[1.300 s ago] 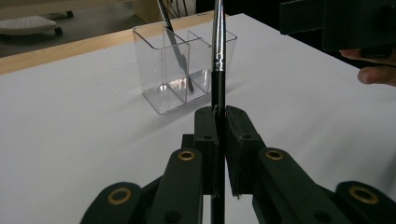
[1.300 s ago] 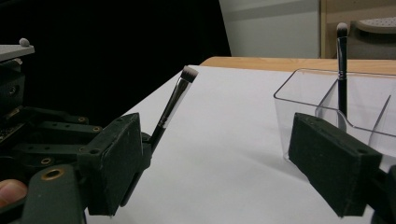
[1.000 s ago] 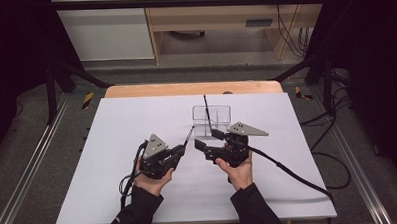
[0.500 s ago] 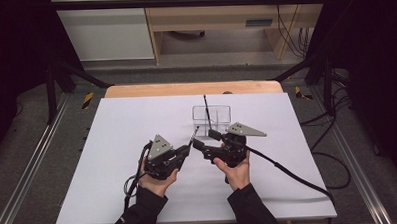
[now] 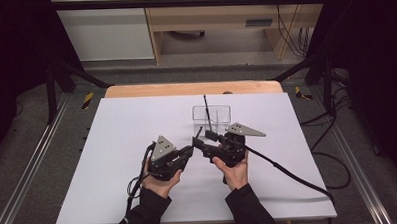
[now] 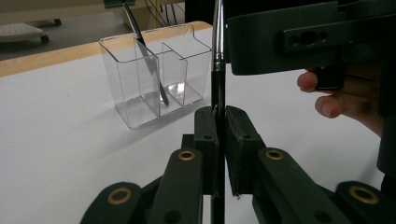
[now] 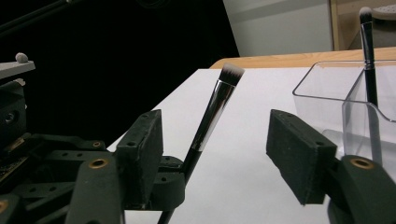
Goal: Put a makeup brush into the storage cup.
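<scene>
My left gripper (image 6: 219,121) clamps the makeup brush (image 7: 212,116) by its handle (bristles up), just in front of the clear organizer (image 5: 212,119). My right gripper (image 7: 224,154) is spread wide, its jaws either side of the brush.

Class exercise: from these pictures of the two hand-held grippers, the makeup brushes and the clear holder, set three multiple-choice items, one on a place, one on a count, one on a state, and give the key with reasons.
1. Where does the clear holder stand?
A. just beyond the two grippers
B. at the table's left edge
C. on the floor

2. How many brushes stand in the holder?
A. none
B. one
C. three

3. How is the left gripper?
A. wide open
B. shut on the second brush
C. lying on the table

Key: 1 A, the high view shows it past the jaw tips. 2 B, one dark brush leans in it. 3 B, its pads pinch the handle, while the right gripper is open.
</scene>
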Available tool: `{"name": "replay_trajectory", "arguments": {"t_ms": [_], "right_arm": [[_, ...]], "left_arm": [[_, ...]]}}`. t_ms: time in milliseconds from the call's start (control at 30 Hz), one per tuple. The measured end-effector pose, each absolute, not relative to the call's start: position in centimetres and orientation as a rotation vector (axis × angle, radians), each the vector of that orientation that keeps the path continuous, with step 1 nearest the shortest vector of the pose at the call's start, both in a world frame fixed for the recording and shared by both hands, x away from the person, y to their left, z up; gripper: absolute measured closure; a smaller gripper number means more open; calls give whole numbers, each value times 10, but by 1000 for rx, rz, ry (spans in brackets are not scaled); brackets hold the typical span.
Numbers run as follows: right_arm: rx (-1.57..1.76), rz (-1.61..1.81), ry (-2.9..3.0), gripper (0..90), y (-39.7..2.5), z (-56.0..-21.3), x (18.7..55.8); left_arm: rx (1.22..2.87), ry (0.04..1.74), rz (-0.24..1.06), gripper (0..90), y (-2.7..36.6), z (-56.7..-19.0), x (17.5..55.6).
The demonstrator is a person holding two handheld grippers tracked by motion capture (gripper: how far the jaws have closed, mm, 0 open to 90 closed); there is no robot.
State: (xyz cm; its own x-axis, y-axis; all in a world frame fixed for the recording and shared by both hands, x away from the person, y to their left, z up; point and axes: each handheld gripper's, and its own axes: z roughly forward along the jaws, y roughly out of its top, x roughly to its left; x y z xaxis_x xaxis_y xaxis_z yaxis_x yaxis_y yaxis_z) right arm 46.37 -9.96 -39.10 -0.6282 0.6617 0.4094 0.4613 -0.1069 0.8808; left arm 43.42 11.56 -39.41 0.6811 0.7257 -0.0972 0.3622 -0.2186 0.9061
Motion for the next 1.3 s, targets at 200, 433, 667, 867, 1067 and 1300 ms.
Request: {"name": "replay_trajectory", "arguments": {"t_ms": [200,433,667,867,1067,1300], "right_arm": [[1293,1850,1978,455,-98,-392,464],[1306,1864,1977,525,-98,-392,464],[1314,1870,1981,591,-97,-393,464],[1324,1877,1988,661,-97,-393,464],[1334,1887,1993,713,-96,-394,465],[1341,1897,1994,768,-96,-394,465]], "left_arm": [[1821,863,423,835,114,-394,434],[1819,864,420,835,111,-394,433],[1810,865,418,835,109,-394,433],[1806,866,418,835,108,-394,432],[1802,867,418,835,108,-394,432],[1802,865,418,835,107,-394,431]]}}
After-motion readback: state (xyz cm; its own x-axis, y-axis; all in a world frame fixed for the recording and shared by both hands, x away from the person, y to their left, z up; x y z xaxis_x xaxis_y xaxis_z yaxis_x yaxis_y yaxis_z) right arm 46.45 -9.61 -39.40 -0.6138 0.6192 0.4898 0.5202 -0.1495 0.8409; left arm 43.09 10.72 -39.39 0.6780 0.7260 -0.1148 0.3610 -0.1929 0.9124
